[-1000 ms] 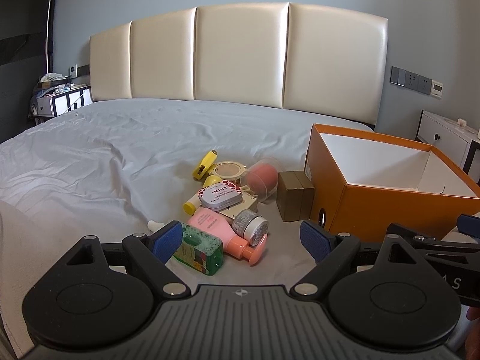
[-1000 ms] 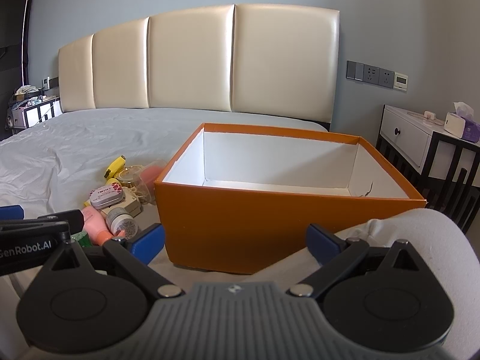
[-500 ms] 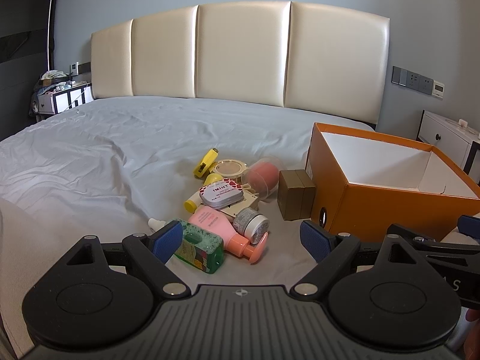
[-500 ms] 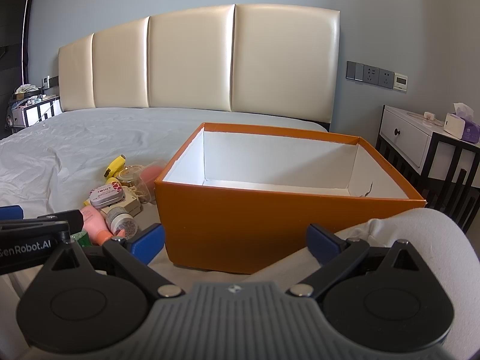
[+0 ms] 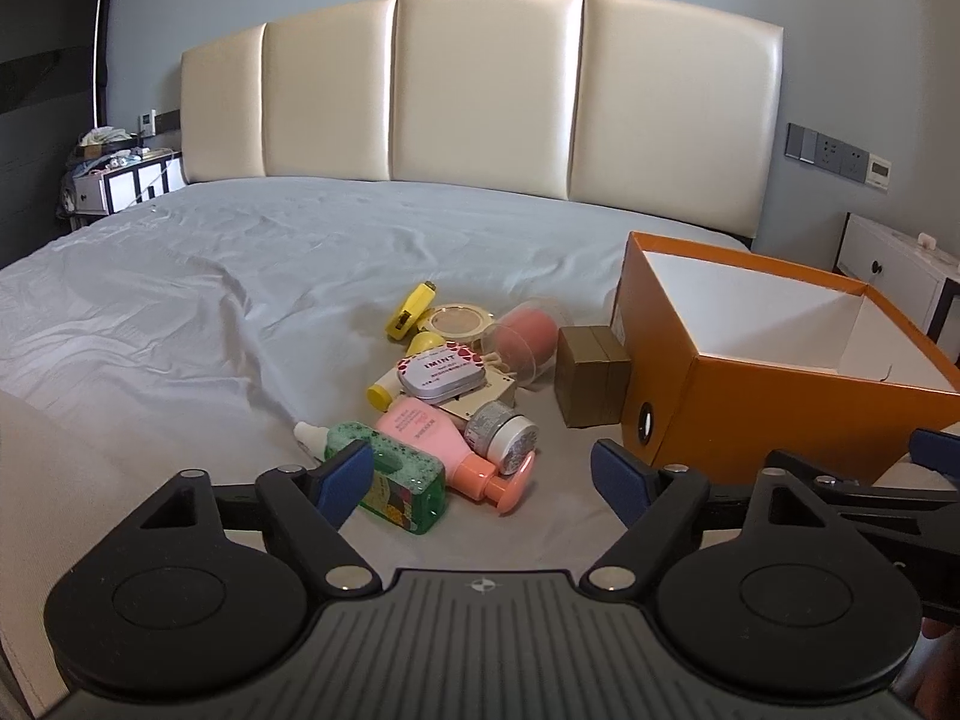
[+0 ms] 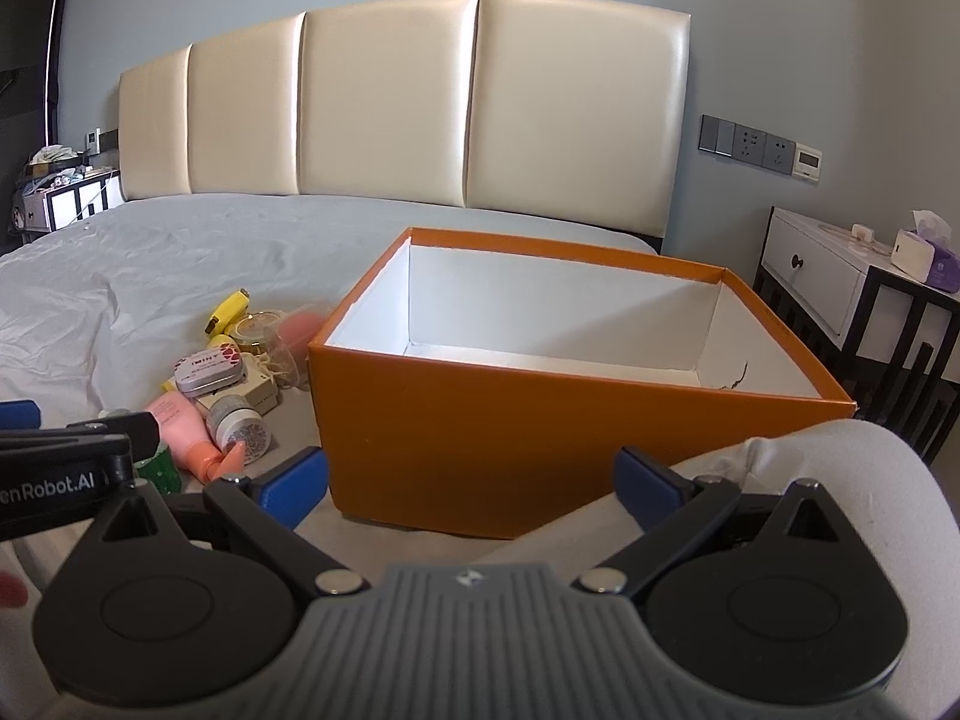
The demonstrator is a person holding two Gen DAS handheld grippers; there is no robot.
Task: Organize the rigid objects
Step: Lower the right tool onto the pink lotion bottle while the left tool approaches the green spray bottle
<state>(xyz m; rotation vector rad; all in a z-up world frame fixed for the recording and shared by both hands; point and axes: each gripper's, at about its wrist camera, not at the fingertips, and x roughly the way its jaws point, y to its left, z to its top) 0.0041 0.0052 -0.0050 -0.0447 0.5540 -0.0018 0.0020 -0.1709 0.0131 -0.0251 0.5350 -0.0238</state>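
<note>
We hold both claws low over the bed (image 5: 252, 276), each spread wide with nothing between its blue pads. In the left wrist view, the left claw (image 5: 483, 474) faces a pile of small items at 12 o'clock. Nearest, just behind the left pad, lies a green bottle (image 5: 399, 483) on its side; its label cannot be read. Touching it at 2 o'clock lies a pink pump bottle (image 5: 447, 441) with small print we cannot make out, and a glitter-lidded jar (image 5: 501, 429) rests against that bottle. Behind them a tin marked "IMINT" (image 5: 441, 369) sits on a flat cream box (image 5: 489, 390). Farther back we find a yellow tube (image 5: 411, 306), a round compact (image 5: 459, 321) and a clear case holding a pink sponge (image 5: 525, 339). A gold-brown box (image 5: 591, 375) stands at 1 o'clock, touching the side of the orange box (image 5: 774, 408), which is open-topped with a white interior. In the right wrist view, the right claw (image 6: 471, 477) points at the near wall of the orange box (image 6: 540, 426) at 12 o'clock; the pile appears at 10 o'clock, the tin (image 6: 210, 369) legible there as "IMINT". The left claw's body (image 6: 60, 468) enters at 9 o'clock, lettered "enRobot.AI", its first characters cut off by the frame edge. A nightstand (image 6: 840, 276) stands at 2 o'clock.
</note>
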